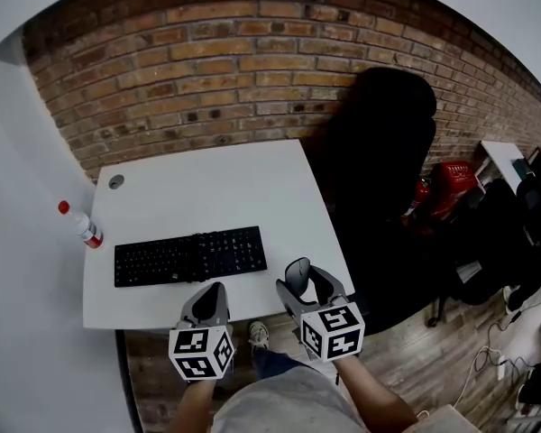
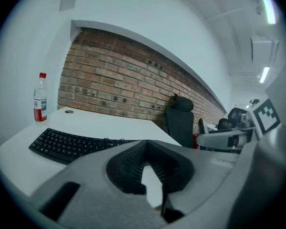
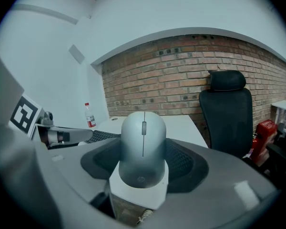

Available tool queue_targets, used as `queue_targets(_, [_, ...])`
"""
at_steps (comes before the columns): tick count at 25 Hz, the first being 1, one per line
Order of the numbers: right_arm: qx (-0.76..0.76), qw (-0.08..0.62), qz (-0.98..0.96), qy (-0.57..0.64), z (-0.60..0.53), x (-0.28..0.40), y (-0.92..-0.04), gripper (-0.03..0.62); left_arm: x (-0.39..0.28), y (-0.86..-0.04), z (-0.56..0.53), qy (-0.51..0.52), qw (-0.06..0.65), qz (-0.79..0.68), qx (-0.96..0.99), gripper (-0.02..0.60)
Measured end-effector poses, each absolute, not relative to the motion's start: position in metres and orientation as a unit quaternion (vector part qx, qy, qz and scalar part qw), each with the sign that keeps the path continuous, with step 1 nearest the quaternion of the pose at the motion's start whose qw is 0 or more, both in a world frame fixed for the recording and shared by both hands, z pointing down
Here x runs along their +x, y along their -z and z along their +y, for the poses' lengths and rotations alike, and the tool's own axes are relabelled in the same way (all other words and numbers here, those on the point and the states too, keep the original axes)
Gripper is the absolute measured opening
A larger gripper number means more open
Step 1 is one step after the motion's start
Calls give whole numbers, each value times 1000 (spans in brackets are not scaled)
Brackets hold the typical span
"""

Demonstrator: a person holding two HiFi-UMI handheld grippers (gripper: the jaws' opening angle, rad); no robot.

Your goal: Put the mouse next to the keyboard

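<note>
Starting at the left of the head view, a red-capped bottle (image 1: 79,225) stands at the edge of the white desk (image 1: 207,183), at about 9 o'clock from the black keyboard (image 1: 191,255). At 6 o'clock from the keyboard's right half, the left gripper (image 1: 209,296) hangs over the desk's near edge. Its own view shows the dark pads meeting at the tips with nothing caught between them, so it is clenched and empty.

Next along, the right gripper (image 1: 308,285) is clamped on the grey mouse (image 3: 143,144). The pads press its two long flanks, the scroll wheel faces up and the nose points off toward 12 o'clock. In the head view the mouse sits at roughly 4 o'clock from the keyboard's right end, near it but apart, over the desk's near right corner. It is at 3 o'clock from the left gripper's tips.

The mouse is probably light and rigid, with a smooth curved shell that could slide if the squeeze slackens. The flanks at its waist look like the sound hold, clear of the buttons and wheel. Bare desk lies at 3 o'clock from the keyboard.

Farthest right, a black chair (image 1: 383,152) stands by the brick wall (image 1: 252,52).
</note>
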State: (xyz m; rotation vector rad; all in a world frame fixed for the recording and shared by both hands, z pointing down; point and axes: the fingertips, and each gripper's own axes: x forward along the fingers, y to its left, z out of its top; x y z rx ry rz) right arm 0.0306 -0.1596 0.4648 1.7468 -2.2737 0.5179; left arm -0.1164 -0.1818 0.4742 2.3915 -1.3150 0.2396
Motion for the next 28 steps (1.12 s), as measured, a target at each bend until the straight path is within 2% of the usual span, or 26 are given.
queue_targets(28, [618, 194, -696, -312, -291, 92, -569, 293, -72, -513, -338, -143, 213, -459, 850, -6])
